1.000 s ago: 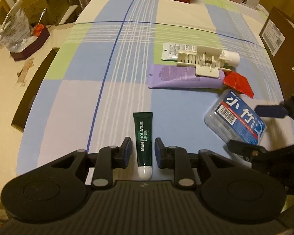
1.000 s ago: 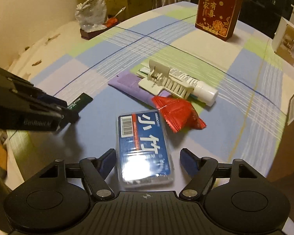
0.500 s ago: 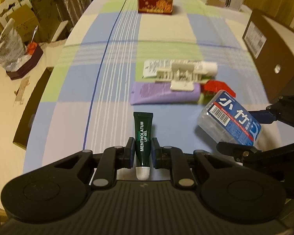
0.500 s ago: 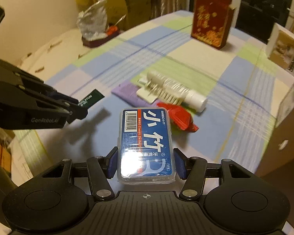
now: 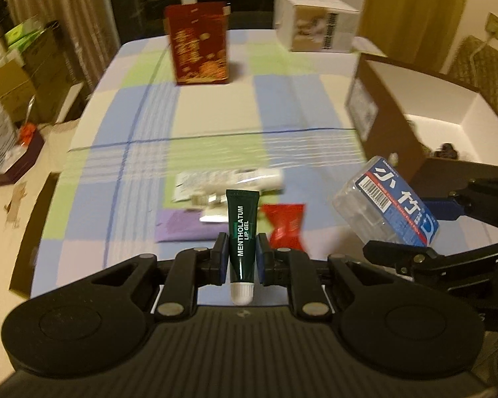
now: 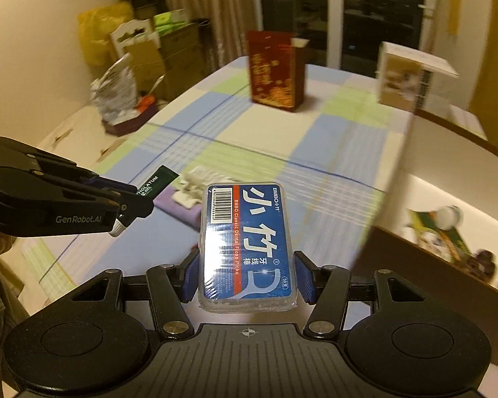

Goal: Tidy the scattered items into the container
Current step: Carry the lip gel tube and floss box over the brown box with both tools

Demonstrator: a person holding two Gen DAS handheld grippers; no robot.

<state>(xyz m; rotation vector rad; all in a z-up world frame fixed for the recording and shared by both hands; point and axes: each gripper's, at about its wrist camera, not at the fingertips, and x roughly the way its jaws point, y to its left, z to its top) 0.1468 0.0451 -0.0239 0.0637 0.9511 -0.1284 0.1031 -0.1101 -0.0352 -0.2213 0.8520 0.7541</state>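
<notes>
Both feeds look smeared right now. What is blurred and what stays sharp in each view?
Left wrist view: the lip gel tube held in the left tool is crisp, while the tablecloth and red box are motion-smeared. Right wrist view: the floss pick box in the right tool reads sharply; the open cardboard box and background streak, with glare on the wrapper.
</notes>
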